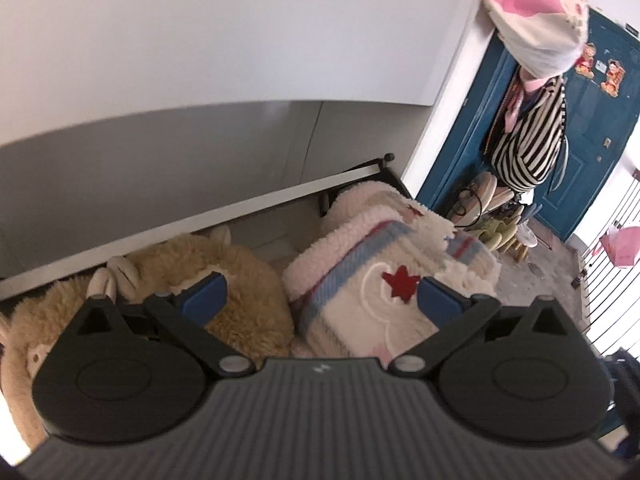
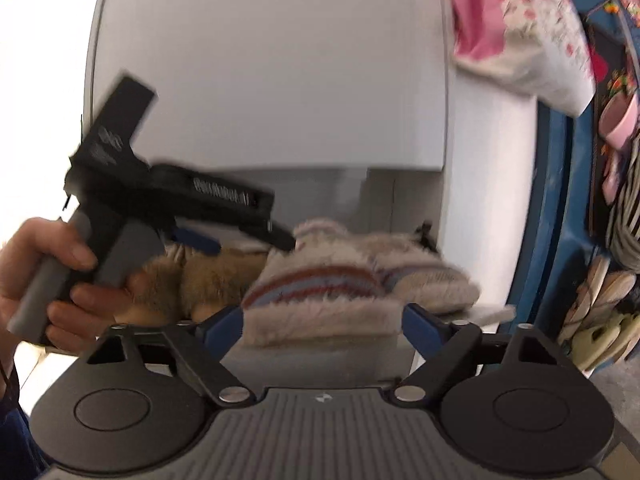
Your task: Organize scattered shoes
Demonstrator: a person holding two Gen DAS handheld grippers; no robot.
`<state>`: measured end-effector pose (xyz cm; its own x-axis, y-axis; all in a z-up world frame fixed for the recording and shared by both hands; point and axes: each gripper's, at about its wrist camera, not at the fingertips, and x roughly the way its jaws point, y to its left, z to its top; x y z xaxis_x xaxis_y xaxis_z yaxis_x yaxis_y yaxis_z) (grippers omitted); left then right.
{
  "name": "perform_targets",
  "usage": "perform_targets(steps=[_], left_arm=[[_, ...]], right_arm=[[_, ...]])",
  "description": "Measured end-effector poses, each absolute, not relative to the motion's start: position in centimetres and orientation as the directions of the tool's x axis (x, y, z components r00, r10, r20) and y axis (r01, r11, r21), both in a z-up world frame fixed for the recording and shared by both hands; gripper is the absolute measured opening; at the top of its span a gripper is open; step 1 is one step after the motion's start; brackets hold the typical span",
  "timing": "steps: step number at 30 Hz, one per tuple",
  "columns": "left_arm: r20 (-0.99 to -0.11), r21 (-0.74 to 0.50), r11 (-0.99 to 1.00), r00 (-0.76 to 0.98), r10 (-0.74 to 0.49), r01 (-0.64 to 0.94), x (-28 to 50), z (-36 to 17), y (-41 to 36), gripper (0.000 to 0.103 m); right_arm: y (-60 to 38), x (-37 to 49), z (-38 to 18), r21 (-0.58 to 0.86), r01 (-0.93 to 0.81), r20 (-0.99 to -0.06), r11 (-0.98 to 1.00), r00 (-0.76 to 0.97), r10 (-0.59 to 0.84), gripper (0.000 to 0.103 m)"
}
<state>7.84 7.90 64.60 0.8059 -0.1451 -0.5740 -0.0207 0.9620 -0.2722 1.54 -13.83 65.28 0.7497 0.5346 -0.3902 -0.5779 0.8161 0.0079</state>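
- Slippers are what's being sorted; two fluffy pairs sit on the top shelf of the rack [image 1: 256, 196] against the wall: a tan pair [image 1: 224, 280] to the left and a cream striped pair [image 1: 360, 276] to the right, the two pairs just beside each other
- right claw [image 2: 320, 326] looks like the one working; its blue pads [image 2: 222, 326] stand either side of the near cream slipper [image 2: 320, 300] at the fluffy cuff; frame is blurry, so I can't tell if the pads press it yet; no earlier shot to compare
- my guess for doing this bit well: grip low on the cuff where the pile is thick and squashy, square on; soft fleece will slip out of a shallow pinch; then nudge it flush beside its mate [image 2: 420, 276] rather than dragging both
- left claw [image 1: 320, 298] is wide open and holding nothing; it hovers over the gap between the tan and cream pairs, one pad over each; in the right view a hand [image 2: 44, 280] holds it up near the tan slippers
- watch the two claws don't bump; they're close
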Motion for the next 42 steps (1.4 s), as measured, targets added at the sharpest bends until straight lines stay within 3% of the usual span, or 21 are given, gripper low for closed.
perform_targets(steps=[8, 12, 16, 20, 23, 29, 33, 39, 42], left_arm=[[-0.573, -0.278, 0.960, 0.803, -0.166, 0.000, 7.3, 64.7, 8.9, 0.103], [-0.577, -0.289, 0.957, 0.798, -0.175, 0.001, 6.9, 64.7, 9.8, 0.103], [-0.561, -0.268, 0.963, 0.812, -0.161, 0.006, 6.4, 65.0, 10.5, 0.103], [-0.571, -0.282, 0.959, 0.803, -0.171, 0.004, 6.4, 64.7, 11.2, 0.103], [-0.572, -0.292, 0.956, 0.800, -0.182, 0.009, 6.4, 64.7, 11.3, 0.103], [-0.565, -0.299, 0.953, 0.796, -0.216, 0.047, 6.2, 64.8, 10.4, 0.103], [-0.571, -0.298, 0.953, 0.788, -0.229, 0.061, 6.4, 64.6, 9.5, 0.103], [-0.591, -0.300, 0.948, 0.760, -0.270, 0.104, 6.6, 63.9, 8.0, 0.103], [-0.596, -0.317, 0.943, 0.753, -0.279, 0.098, 6.6, 63.6, 8.1, 0.103]], right_arm=[[-13.0, 3.0, 64.5, -0.010, -0.591, -0.432, 0.806, 0.730, 0.530, 0.090], [-12.1, 4.6, 64.3, -0.010, -0.621, -0.472, 0.783, 0.694, 0.544, 0.100], [-11.3, 5.9, 64.5, -0.020, -0.646, -0.482, 0.763, 0.675, 0.559, 0.102], [-11.1, 6.7, 64.6, 0.005, -0.660, -0.476, 0.751, 0.659, 0.582, 0.103], [-11.0, 4.9, 64.1, -0.052, -0.635, -0.463, 0.771, 0.699, 0.545, 0.101], [-13.1, 2.5, 64.8, -0.010, -0.578, -0.402, 0.816, 0.749, 0.526, 0.093], [-13.3, 2.2, 65.2, -0.010, -0.548, -0.411, 0.836, 0.765, 0.496, 0.082], [-13.4, 3.4, 64.9, 0.034, -0.546, -0.446, 0.837, 0.741, 0.502, 0.082], [-13.6, 4.1, 64.8, 0.031, -0.540, -0.449, 0.841, 0.744, 0.494, 0.088]])
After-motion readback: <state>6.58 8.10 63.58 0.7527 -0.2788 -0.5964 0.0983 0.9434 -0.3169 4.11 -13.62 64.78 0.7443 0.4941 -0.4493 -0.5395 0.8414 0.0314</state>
